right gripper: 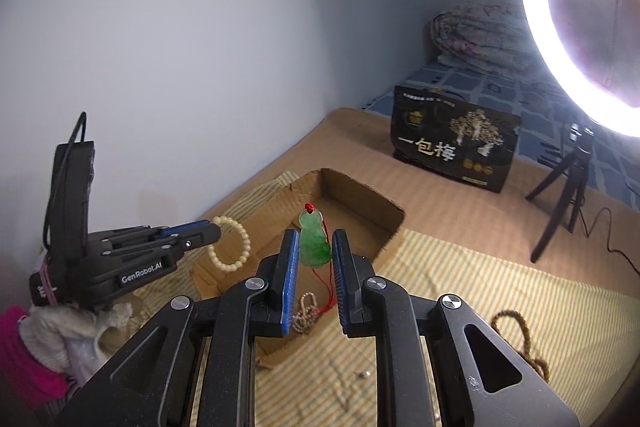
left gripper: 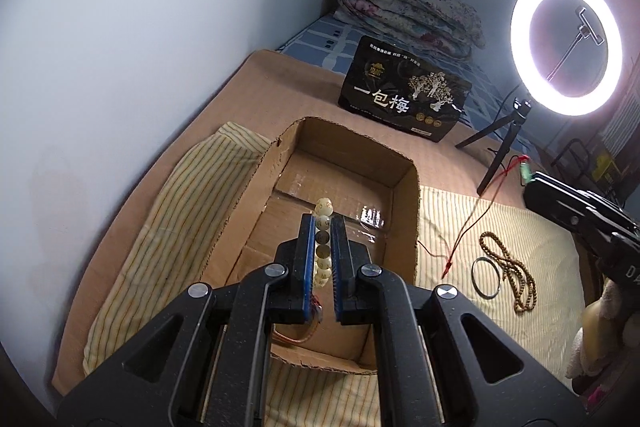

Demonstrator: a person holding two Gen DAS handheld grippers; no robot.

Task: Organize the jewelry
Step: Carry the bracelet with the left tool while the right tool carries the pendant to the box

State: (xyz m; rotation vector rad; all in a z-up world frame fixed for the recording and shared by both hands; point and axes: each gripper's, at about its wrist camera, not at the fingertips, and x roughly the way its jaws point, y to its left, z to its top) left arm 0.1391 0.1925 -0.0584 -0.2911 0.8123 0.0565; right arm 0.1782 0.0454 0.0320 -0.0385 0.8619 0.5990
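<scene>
- Left wrist view: our left gripper point(left gripper: 323, 227) is clamped on a cream bead bracelet point(left gripper: 323, 223), the beads running in a line between the blue pads, one bead poking out past the tips; it hangs over the open cardboard box point(left gripper: 404, 195), which sits on a yellow striped cloth point(left gripper: 168, 227).
- Right of the box on that cloth we see a brown bead necklace point(left gripper: 516, 275) and, just beside it, a thin metal bangle point(left gripper: 486, 277); a red cord point(left gripper: 472, 223) trails across the cloth up towards our right gripper point(left gripper: 532, 175) at the frame's edge, where a bit of green shows.
- Behind stand a black printed package point(left gripper: 404, 95), a lit ring light point(left gripper: 568, 43) on a tripod, and a folded quilt point(left gripper: 408, 11).
- Right wrist view: our right gripper point(right gripper: 316, 247) stands narrow on a green jade pendant point(right gripper: 314, 241), held upright between the pads, its red cord point(right gripper: 326, 291) dangling beneath; it is over the cardboard box point(right gripper: 360, 207).
- At the left we see the left gripper point(right gripper: 214, 233) carrying the bead bracelet point(right gripper: 234, 245) as a hanging loop above the box's near corner.
- A pale chain point(right gripper: 304, 315) lies in the box; the brown bead necklace point(right gripper: 520, 339) lies on the striped cloth point(right gripper: 480, 287) at right.
</scene>
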